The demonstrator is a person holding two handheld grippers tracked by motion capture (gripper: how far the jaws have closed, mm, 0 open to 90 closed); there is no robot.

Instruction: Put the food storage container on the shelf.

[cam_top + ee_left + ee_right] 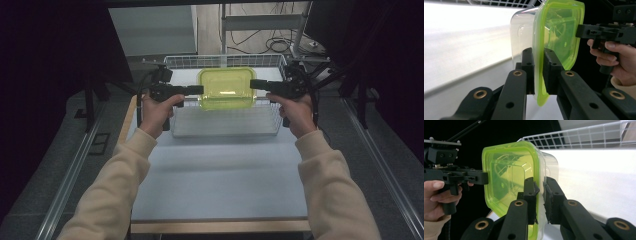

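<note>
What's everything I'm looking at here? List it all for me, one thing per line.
Container: one, clear plastic with a yellow-green lid, held up between the two grippers above the basket.
Basket: one, white wire, at the far end of the table.
Table: one, pale top with a wooden edge, in front of the person.
Cables: several, dark, on the floor beyond the table.
Left gripper: one, black, shut on the container's left rim.
Right gripper: one, black, shut on the container's right rim.
Sleeves: two, cream, coming in from the bottom.

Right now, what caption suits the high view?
Two handheld grippers, left and right, clamp a green-lidded container above a wire basket.
</note>
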